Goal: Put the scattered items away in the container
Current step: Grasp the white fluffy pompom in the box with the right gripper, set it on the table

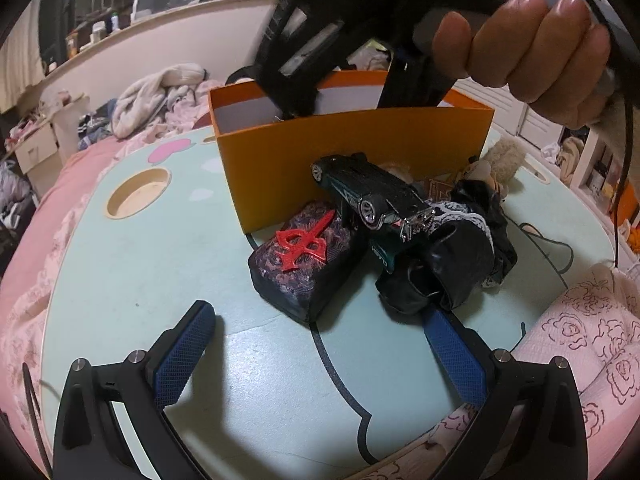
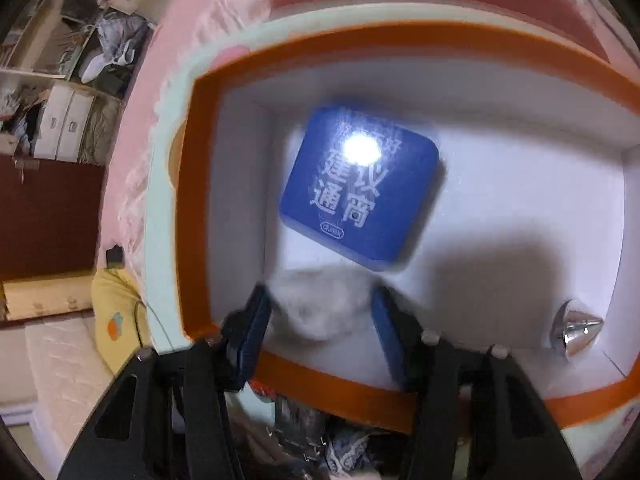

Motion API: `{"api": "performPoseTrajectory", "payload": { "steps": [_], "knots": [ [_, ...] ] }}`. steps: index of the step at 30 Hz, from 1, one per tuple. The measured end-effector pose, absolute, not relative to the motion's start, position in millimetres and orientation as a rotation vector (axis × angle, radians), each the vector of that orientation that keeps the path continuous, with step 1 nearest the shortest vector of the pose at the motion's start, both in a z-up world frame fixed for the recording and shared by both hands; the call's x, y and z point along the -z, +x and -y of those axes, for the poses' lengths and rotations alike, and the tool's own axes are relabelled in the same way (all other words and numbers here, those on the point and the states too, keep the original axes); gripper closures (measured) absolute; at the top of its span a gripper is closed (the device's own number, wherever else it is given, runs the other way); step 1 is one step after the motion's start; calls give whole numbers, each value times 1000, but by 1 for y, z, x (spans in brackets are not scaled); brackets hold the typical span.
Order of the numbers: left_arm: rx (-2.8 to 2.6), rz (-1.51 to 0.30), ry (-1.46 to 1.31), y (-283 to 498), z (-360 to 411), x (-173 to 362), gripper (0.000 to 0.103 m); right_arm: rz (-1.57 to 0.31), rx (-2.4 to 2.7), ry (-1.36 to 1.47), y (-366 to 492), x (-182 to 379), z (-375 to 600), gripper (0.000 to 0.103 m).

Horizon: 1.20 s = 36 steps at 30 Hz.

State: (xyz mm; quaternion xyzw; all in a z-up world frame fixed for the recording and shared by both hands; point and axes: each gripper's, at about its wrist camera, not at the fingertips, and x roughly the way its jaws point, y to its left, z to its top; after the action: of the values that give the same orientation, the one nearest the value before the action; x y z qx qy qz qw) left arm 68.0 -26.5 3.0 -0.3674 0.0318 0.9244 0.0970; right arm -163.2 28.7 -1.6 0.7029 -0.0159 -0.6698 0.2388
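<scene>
An orange box (image 1: 352, 148) with a white inside stands on the mint table (image 1: 160, 280). In front of it lie a dark patterned pouch (image 1: 304, 268) with a red emblem, an overturned toy car (image 1: 372, 192) and a black lace-trimmed bundle (image 1: 460, 264). My left gripper (image 1: 318, 312) is open just short of the pouch, with nothing between its pads. My right gripper (image 2: 320, 296), held by a hand (image 1: 532, 52), points down into the box (image 2: 400, 40), shut on a fluffy grey-white tuft (image 2: 316, 312). A blue packet (image 2: 360, 208) and a silver cone (image 2: 576, 328) lie inside.
The table has a round cup recess (image 1: 136, 194) at the left. A beige plush thing (image 1: 500, 156) lies beside the box at the right. Pink bedding (image 1: 592, 320) surrounds the table, with a heap of clothes (image 1: 160, 92) behind. Shelves and drawers line the room's edges.
</scene>
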Motion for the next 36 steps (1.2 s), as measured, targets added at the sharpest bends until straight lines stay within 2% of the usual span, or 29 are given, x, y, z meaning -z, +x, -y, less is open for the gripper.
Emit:
{"api": "performPoseTrajectory", "payload": {
  "steps": [5,7,11,15,18,21,23,27,28,29,31,36],
  "knots": [
    [-2740,-97,-1087,69,27,-5,0,98,1878,1849,-152,5,-39,63],
    [-2739,-96,-1087,69,26,-4,0,186,1933,1781,-148,-2,-48,63],
    [-2740,-95,-1086,69,26,-5,0,316,2061,1495,-117,-35,-85,63],
    [-2740,-95,-1086,70,26,-5,0,287,2165,1265,-66,-59,-122,61],
    [-2740,-95,-1085,70,26,-4,0,246,2169,1235,-42,-55,-131,60],
    [-2740,-95,-1085,70,27,-4,0,251,2186,1229,-34,-45,-137,53],
    [-2740,-94,-1084,71,26,-4,0,271,2207,1206,-36,-38,-139,43],
    [-2741,-94,-1084,71,26,-4,0,369,2356,1136,-39,-49,-159,41],
    [-2742,-95,-1084,71,26,-4,0,380,2385,1105,-35,-52,-163,39],
    [-2741,-94,-1084,71,26,-4,0,378,2420,1057,-27,-56,-171,30],
    [-2742,-94,-1083,71,26,-4,0,328,2464,1000,-13,-61,-180,26],
    [-2742,-94,-1083,72,26,-4,0,101,2523,999,26,-48,-191,26]
  ]
}}
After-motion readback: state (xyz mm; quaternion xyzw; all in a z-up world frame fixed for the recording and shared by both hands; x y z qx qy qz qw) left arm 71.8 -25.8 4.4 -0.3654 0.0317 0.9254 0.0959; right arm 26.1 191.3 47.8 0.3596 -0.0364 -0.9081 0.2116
